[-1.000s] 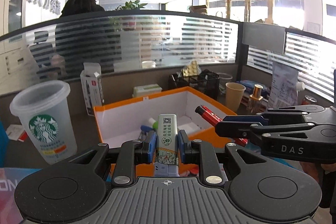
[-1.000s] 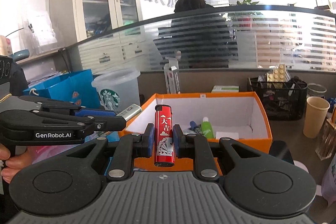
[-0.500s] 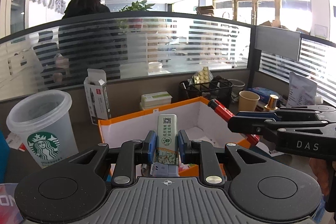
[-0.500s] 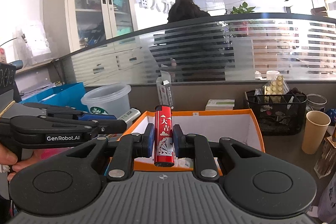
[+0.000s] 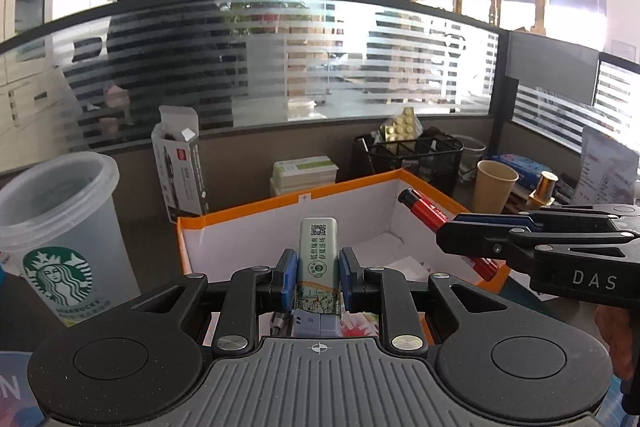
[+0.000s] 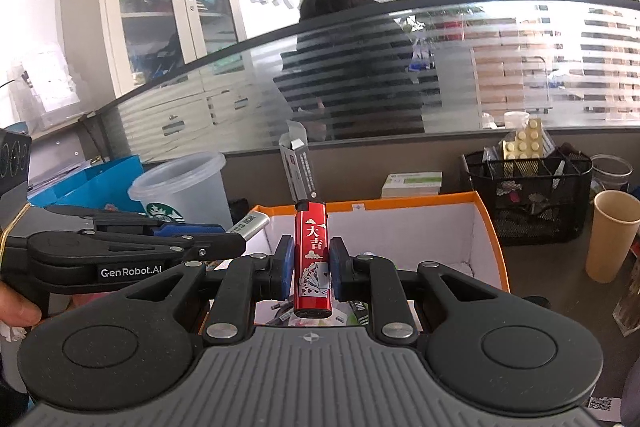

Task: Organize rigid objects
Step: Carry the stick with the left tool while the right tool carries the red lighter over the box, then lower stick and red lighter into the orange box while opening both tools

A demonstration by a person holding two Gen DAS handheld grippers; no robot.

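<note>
**Both grippers loaded above the orange box**

My left gripper [image 5: 318, 285] is clamped on a pale green, flat rectangular lighter with a QR code on top [image 5: 318, 267], held upright between the blue pads [image 5: 289, 283]. My right gripper [image 6: 310, 267] is likewise closed on a glossy red plastic lighter printed with playing cards [image 6: 312, 259], also upright. In the left view I see the right gripper [image 5: 460, 235] reaching in from the side, the red lighter [image 5: 424, 211] sticking out over the open orange-rimmed cardboard box with white inner walls [image 5: 248, 213]. In the right view the left gripper [image 6: 236, 243] sits level beside mine, near the box's left edge [image 6: 424, 205]. Small items lie inside the box; I cannot make them out. Left of the box stands a clear plastic Starbucks cup [image 5: 60, 227]; beyond its right corner stand a black wire-mesh desk organiser [image 6: 528, 187] and a tan paper cup [image 6: 612, 235].
</note>
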